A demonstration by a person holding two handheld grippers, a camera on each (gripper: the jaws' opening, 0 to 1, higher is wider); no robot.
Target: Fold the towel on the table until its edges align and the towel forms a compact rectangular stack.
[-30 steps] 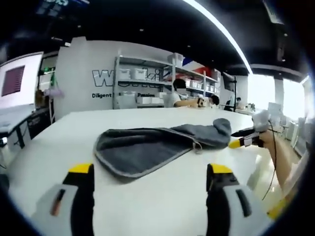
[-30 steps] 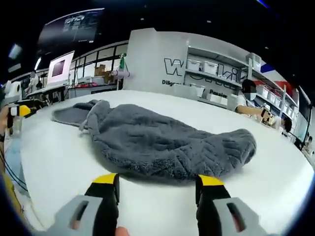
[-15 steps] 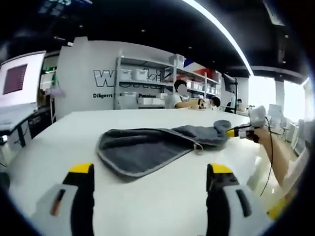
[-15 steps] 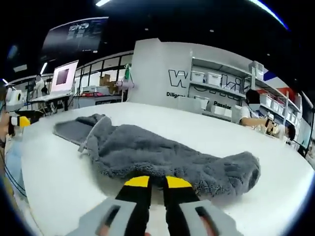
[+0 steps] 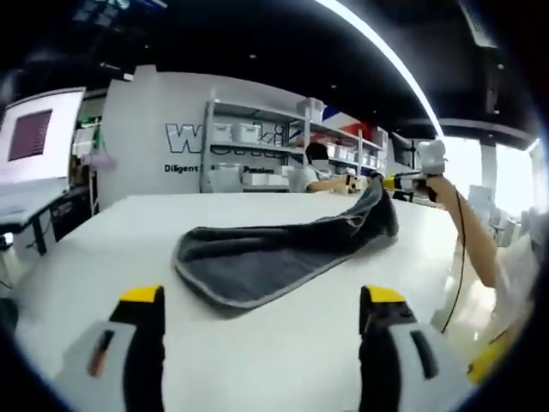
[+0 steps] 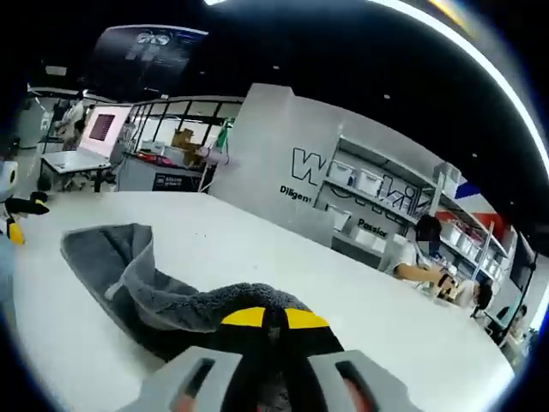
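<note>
One grey towel (image 5: pixel 266 257) lies on the white bench (image 5: pixel 283 352), and its right end is lifted clear of the surface. In the left gripper view the right gripper (image 5: pixel 390 182) appears at the far right, held by a person's hand (image 5: pixel 439 184), with the towel's raised end hanging from it. In the right gripper view, the right gripper's fingers (image 6: pixel 249 319) are pressed nearly together with a thick fold of the towel (image 6: pixel 171 300) pinched between their yellow tips; the rest of the cloth trails away to the left and down onto the bench (image 6: pixel 283 257). The left gripper (image 5: pixel 266 296) hovers near the towel's near-left edge with its fingers (image 5: pixel 141 305) spread wide and nothing between them.

The step in hand looks like the first fold: one end is gripped and raised, ready to be carried over. The next move likely calls for taking that end across to the opposite, flat end at the left and laying it down so the edges meet. The left gripper may need to pin or lift the other corner, since a single pinch lets the cloth sag and bunch.
</note>
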